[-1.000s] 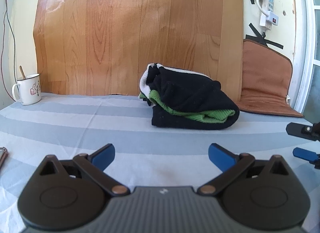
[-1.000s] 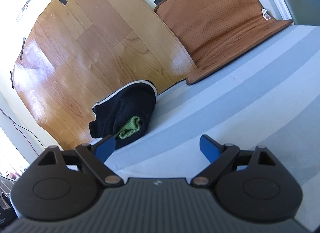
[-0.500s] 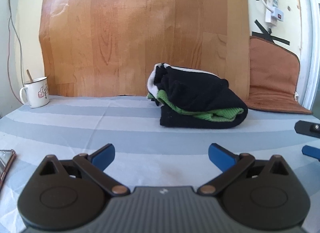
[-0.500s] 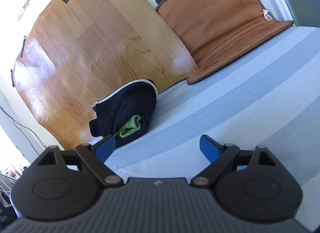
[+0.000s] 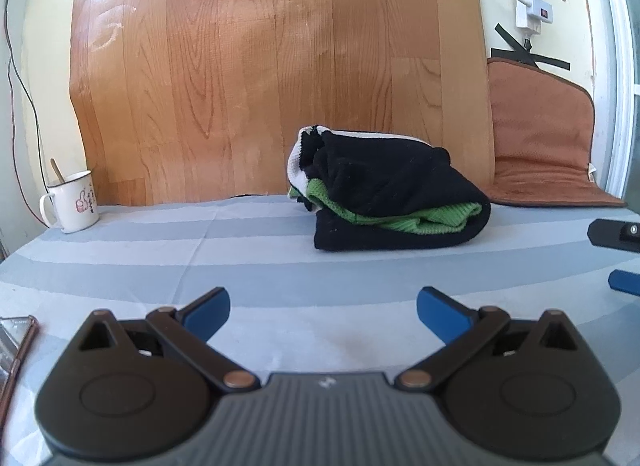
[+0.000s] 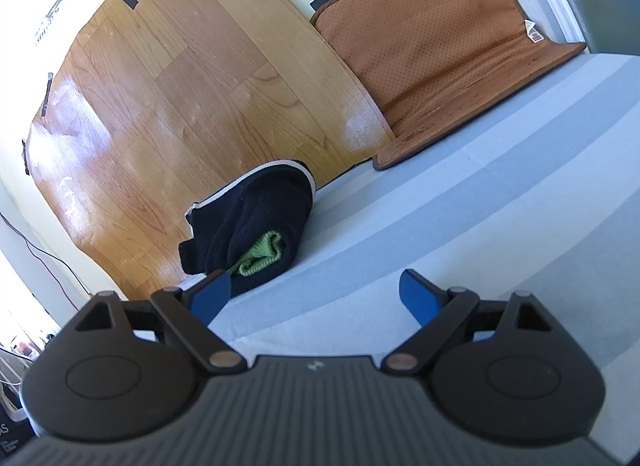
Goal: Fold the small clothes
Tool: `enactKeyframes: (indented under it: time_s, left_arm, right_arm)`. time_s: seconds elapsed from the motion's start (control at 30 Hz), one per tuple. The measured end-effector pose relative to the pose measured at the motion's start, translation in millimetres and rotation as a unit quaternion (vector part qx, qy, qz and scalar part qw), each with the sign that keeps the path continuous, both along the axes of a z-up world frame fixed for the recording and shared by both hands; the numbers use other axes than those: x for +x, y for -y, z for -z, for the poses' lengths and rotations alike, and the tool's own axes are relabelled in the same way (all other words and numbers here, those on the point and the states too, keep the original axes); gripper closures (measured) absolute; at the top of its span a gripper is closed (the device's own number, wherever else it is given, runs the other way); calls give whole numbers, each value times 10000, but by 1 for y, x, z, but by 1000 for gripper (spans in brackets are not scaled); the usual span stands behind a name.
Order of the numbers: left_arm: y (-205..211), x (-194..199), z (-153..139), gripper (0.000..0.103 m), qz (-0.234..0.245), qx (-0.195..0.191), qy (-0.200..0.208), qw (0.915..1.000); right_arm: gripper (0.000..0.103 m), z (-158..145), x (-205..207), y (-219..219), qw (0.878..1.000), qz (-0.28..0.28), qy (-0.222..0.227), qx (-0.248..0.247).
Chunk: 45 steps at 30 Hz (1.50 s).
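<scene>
My left gripper (image 5: 322, 306) hangs low over the striped cloth (image 5: 248, 266) of the table, its blue fingers (image 5: 208, 308) spread wide with nothing between them. My right gripper (image 6: 316, 292) is likewise wide open and empty, tilted over the same cloth (image 6: 460, 250) toward the table's right side; in the left view its tips (image 5: 624, 280) just show at the right edge. At the near left edge of the table lies a phone (image 5: 14, 340), only partly in view. Farther on, toward the back edge and a little right of middle, sits the folded bundle (image 5: 394, 201): black knit wrapped around a green layer, with a white trim at its rear. From the right view the bundle (image 6: 256, 225) shows its open end, the green rolled inside. At the back left corner stands a mug (image 5: 74, 201) with a stick in it. A brown mat (image 5: 544, 145) occupies the back right corner, bent up against the wall, beside the wood-grain sheet (image 5: 276, 65) that rises directly behind the bundle.
</scene>
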<state>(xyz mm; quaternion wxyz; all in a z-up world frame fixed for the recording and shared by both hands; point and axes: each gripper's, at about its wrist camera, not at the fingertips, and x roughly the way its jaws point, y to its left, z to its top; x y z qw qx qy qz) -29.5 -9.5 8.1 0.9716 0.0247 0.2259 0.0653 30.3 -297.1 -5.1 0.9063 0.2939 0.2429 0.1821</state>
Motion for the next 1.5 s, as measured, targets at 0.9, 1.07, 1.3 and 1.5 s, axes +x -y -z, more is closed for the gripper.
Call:
enactKeyframes:
  time_s: [0.9, 1.07, 1.3, 1.5]
  left_arm:
    - [0, 0, 1, 0, -40, 93, -22, 9999]
    - [-1, 2, 2, 0, -150, 108, -126, 9998]
    - [-1, -3, 4, 0, -205, 139, -257, 9994]
    - [-4, -8, 4, 0, -287, 125, -279, 9991]
  right_arm:
    - [10, -3, -4, -3, 9999, -32, 17, -132]
    - [10, -7, -25, -14, 9983, -194, 238, -490]
    - [10, -10, -40, -25, 9948, -356, 407, -863]
    - [10, -9, -42, -25, 9947, -386, 395, -867]
